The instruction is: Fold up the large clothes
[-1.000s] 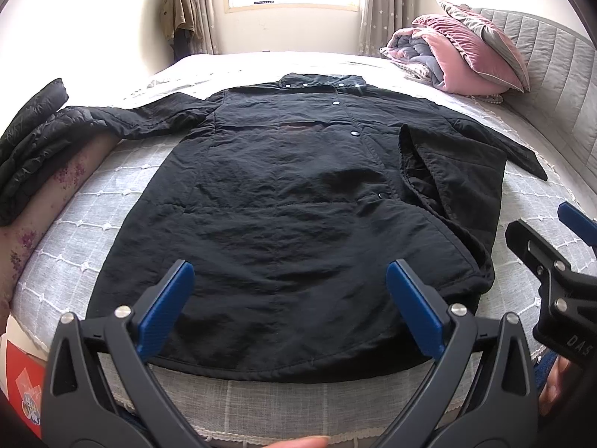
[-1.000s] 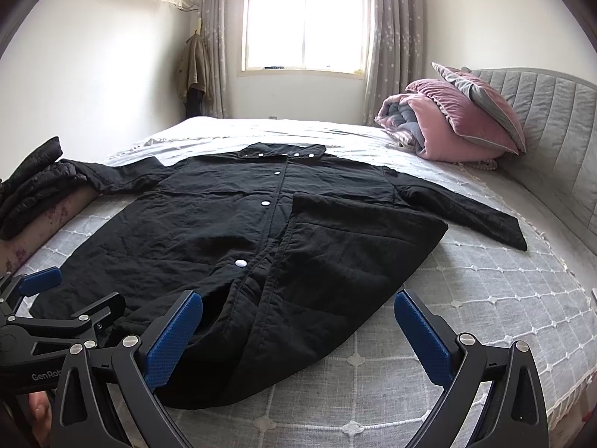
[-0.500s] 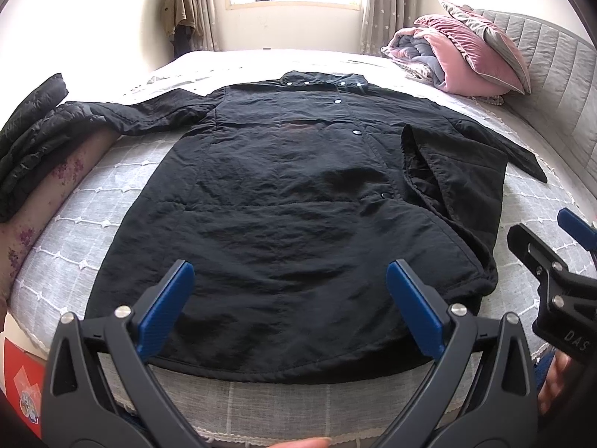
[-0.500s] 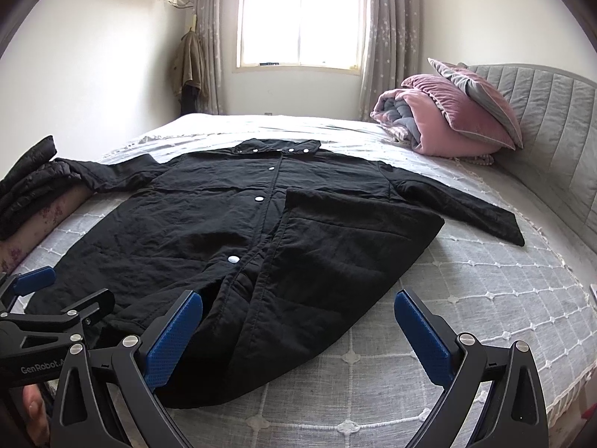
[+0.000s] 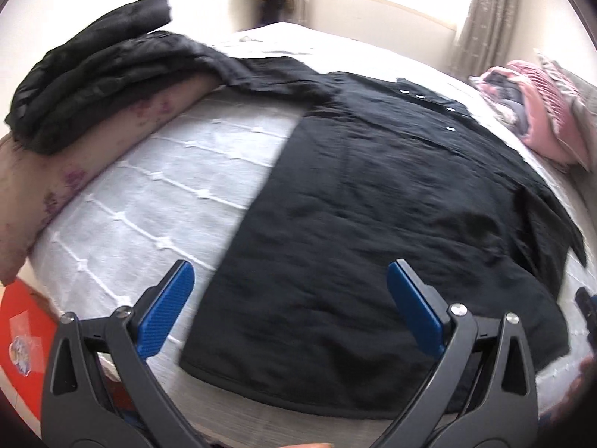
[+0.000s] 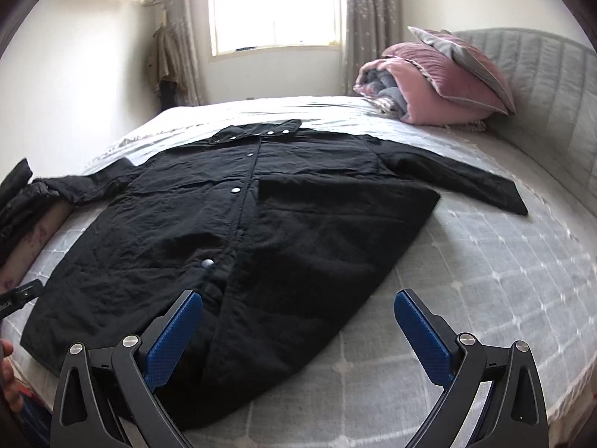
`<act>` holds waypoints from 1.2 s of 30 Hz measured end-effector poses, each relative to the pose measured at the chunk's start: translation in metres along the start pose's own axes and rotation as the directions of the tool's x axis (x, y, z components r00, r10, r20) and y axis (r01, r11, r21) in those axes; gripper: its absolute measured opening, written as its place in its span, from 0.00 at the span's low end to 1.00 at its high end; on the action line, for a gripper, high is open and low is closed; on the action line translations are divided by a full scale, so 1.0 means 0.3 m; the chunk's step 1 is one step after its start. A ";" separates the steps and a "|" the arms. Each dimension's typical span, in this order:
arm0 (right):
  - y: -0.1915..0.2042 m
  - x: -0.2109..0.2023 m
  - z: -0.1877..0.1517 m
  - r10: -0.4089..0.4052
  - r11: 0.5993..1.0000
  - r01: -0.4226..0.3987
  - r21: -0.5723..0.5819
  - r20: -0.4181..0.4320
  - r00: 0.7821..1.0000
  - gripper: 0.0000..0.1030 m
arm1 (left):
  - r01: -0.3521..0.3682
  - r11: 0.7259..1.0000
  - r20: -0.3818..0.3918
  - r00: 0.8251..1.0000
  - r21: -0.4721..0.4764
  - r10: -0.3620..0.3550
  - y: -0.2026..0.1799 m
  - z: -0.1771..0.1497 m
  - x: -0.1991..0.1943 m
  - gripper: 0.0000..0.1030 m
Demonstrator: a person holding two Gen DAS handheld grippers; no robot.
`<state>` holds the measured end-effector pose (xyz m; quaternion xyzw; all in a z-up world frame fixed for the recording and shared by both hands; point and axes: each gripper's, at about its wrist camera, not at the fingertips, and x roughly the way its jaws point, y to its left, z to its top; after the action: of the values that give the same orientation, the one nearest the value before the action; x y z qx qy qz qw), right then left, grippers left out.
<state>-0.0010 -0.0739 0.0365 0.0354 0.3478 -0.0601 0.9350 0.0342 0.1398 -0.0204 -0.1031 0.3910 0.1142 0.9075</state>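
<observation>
A long black snap-front coat [image 5: 391,201] [image 6: 231,231] lies flat on the bed, collar toward the window, hem toward me. Its right front panel is folded inward over the body, and its right sleeve [image 6: 459,179] stretches out on the bedspread. My left gripper [image 5: 287,298] hovers open above the hem's left corner, holding nothing. My right gripper [image 6: 298,324] stands open over the hem near the snap placket, also empty. The left sleeve runs up to a dark pile at the bed's left edge.
Folded dark garments [image 5: 93,67] rest on a floral bolster [image 5: 86,156] at the left edge. A pink quilt and pillow [image 6: 440,82] lie by the grey padded headboard [image 6: 541,86]. An orange box [image 5: 22,332] stands beside the bed's near left corner.
My left gripper has swung left and its view is tilted, now facing the coat's left hem corner. The right gripper has moved nearer the hem. Both stay open.
</observation>
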 end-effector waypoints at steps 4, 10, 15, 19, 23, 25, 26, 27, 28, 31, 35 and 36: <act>0.081 0.108 0.107 -0.023 0.994 0.020 -0.106 -0.019 1.000 1.00 | -0.008 1.000 -0.068 0.998 -0.013 0.007 0.037 -0.004 0.031 1.00; 0.192 0.387 0.206 -0.186 0.941 0.157 -0.300 -0.073 0.980 0.99 | -0.037 0.999 -0.120 0.992 -0.022 0.034 0.078 -0.005 0.080 1.00; 0.106 0.448 0.187 -0.311 0.926 0.262 -0.273 -0.156 0.938 0.80 | -0.043 0.999 -0.169 0.985 -0.031 0.037 0.127 -0.013 0.122 1.00; -0.082 0.301 0.167 -0.391 0.920 0.378 -0.107 -0.167 0.905 0.80 | -0.005 1.000 -0.182 0.983 -0.029 0.000 0.128 -0.019 0.122 1.00; -0.324 0.119 0.067 -0.405 0.902 0.423 0.084 -0.176 0.897 0.83 | 0.034 0.999 -0.183 0.982 -0.020 -0.037 0.112 -0.019 0.111 1.00; -0.452 0.053 0.018 -0.359 0.875 0.415 0.249 -0.241 0.902 0.88 | 0.054 0.998 -0.190 0.980 -0.016 -0.056 0.099 -0.020 0.112 1.00; -0.528 -0.021 -0.010 -0.255 0.855 0.317 0.410 -0.199 0.946 0.88 | 0.063 0.998 -0.193 0.979 -0.018 -0.065 0.097 -0.020 0.111 1.00; -0.571 -0.085 -0.034 -0.201 0.826 0.238 0.511 -0.127 0.971 0.88 | 0.072 0.997 -0.194 0.978 -0.021 -0.075 0.095 -0.021 0.109 1.00; -0.605 -0.152 -0.061 -0.185 0.787 0.191 0.587 -0.071 0.980 0.88 | 0.078 0.997 -0.194 0.978 -0.023 -0.081 0.095 -0.019 0.109 1.00; -0.617 -0.239 -0.098 -0.123 0.786 0.116 0.607 -0.029 0.992 0.88 | 0.073 0.997 -0.194 0.978 -0.032 -0.077 0.104 -0.015 0.113 1.00; -0.609 -0.295 -0.119 -0.115 0.800 0.070 0.596 0.038 0.993 0.88 | 0.066 0.996 -0.196 0.978 -0.063 -0.077 0.131 -0.009 0.116 1.00; -0.619 -0.307 -0.127 -0.113 0.792 0.042 0.610 0.079 0.990 0.88 | 0.065 0.996 -0.195 0.978 -0.066 -0.077 0.134 -0.009 0.116 1.00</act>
<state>-0.1203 -0.2456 0.0636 0.3153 0.2589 -0.2085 0.8889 0.0442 0.1819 -0.0517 -0.1549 0.4716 0.0826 0.8642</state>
